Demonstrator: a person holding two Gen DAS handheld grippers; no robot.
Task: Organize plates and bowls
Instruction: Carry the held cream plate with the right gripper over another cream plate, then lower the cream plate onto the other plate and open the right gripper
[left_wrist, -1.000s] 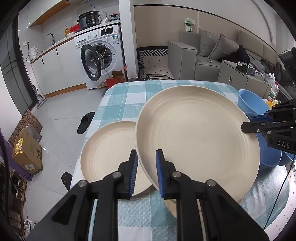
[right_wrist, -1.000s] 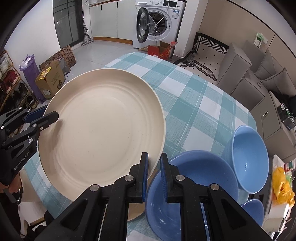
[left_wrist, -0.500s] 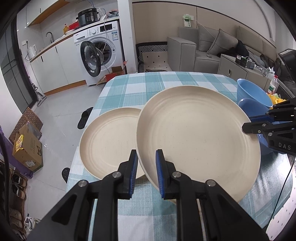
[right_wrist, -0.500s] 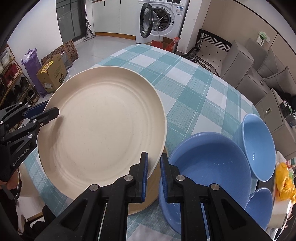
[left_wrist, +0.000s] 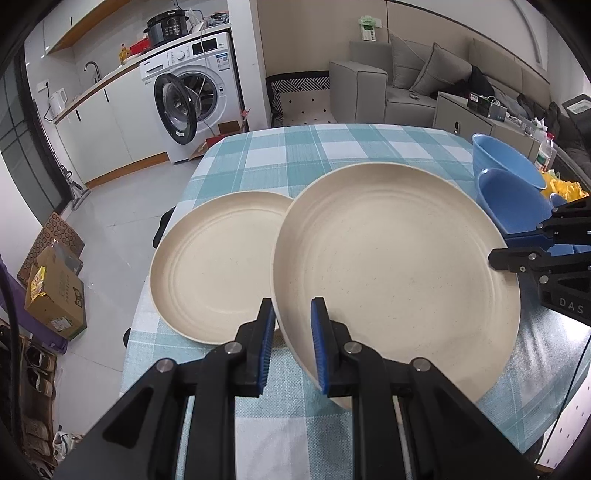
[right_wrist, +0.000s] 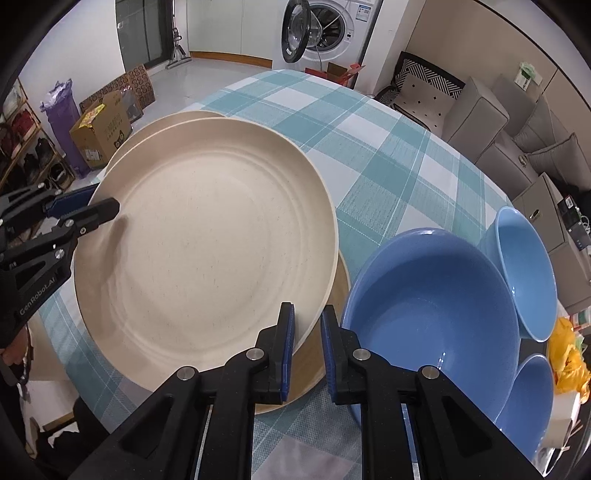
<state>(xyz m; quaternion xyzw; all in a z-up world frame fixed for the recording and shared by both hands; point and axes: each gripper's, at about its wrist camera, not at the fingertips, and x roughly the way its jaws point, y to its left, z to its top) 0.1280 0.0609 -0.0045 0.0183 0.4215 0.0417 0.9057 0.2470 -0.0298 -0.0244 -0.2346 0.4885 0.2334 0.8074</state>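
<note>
Where the held plate (right_wrist: 207, 254) hangs, blue bowls (right_wrist: 432, 317) just beside.

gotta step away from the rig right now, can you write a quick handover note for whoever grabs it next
Left claw: shut on the near-left rim of the big cream plate.
Right claw: shut on the opposite rim of that same plate, so both hands carry it, tilted, above the checked tablecloth.
A second cream plate lies on the cloth to the left; a third cream plate sits under the held one, beside the large blue bowl.
Two smaller blue bowls stand behind and beside it.
Done: no finished stack visible.
Left: set this plate down, stack the plates, nest the bowls.
</note>
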